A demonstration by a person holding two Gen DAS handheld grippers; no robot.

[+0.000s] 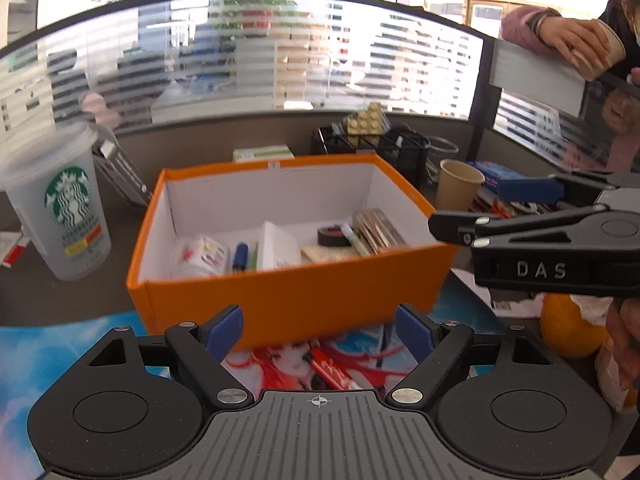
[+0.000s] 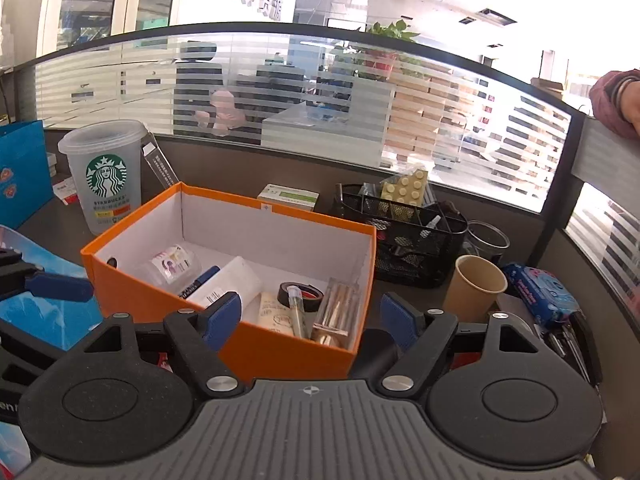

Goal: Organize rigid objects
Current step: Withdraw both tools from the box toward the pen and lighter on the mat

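An open orange box (image 1: 280,300) (image 2: 280,354) stands on the desk. It holds a clear jar (image 1: 200,258) (image 2: 170,268), a blue pen (image 1: 240,256) (image 2: 198,282), a white box (image 1: 278,246) (image 2: 228,286), a black tape roll (image 1: 334,236) (image 2: 300,296), a small tube (image 2: 297,312) and a gold case (image 1: 378,226) (image 2: 338,314). My left gripper (image 1: 319,334) is open and empty in front of the box. My right gripper (image 2: 311,322) is open and empty at the box's near right corner; it also shows in the left wrist view (image 1: 496,208).
A Starbucks cup (image 1: 60,204) (image 2: 106,176) stands left of the box. A paper cup (image 1: 458,184) (image 2: 474,288), a black mesh organiser (image 2: 404,232) and blue wipes (image 2: 540,292) are to the right. An orange fruit (image 1: 568,332) lies near right. A glass partition runs behind.
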